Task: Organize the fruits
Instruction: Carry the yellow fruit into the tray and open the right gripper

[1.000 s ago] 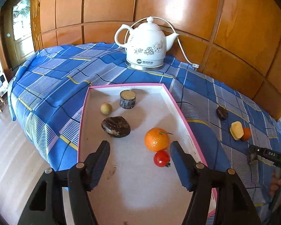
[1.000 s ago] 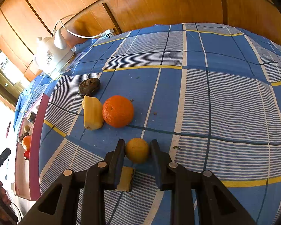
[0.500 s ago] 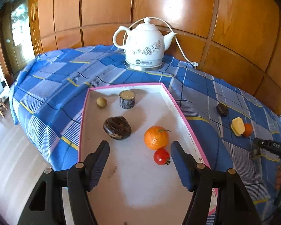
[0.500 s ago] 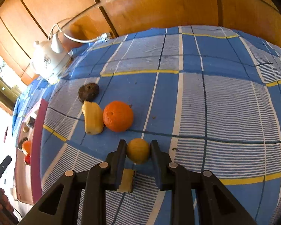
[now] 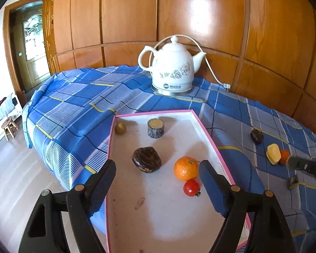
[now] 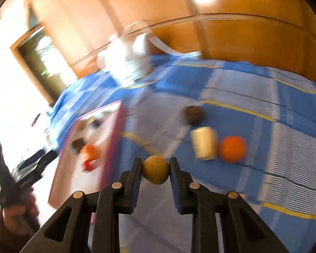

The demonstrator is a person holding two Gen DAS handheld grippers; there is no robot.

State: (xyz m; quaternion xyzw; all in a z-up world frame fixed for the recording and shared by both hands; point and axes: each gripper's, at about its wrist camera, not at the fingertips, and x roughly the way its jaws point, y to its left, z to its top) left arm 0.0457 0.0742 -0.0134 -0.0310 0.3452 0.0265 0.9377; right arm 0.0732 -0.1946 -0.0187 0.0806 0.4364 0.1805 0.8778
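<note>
A pink-rimmed white tray (image 5: 208,132) lies on the blue plaid cloth. In it are an orange (image 5: 185,168), a small red fruit (image 5: 191,187), a dark brown fruit (image 5: 146,159), a small tan fruit (image 5: 120,128) and a short cut cylinder (image 5: 155,128). My left gripper (image 5: 158,187) is open and empty over the tray's near part. My right gripper (image 6: 155,169) is shut on a small tan round fruit (image 6: 155,169), lifted above the cloth. On the cloth lie an orange (image 6: 232,148), a pale yellow piece (image 6: 204,145) and a dark fruit (image 6: 192,115). The right wrist view is blurred.
A white kettle (image 5: 172,67) with a cord stands at the back against the wood-panelled wall. The tray (image 6: 113,139) shows to the left in the right wrist view. The table's left edge drops to the floor, with a small stool (image 5: 9,126) and a door beyond.
My right gripper has lifted the small tan fruit off the cloth and swung left toward the tray. My left gripper has tilted up and stays open.
</note>
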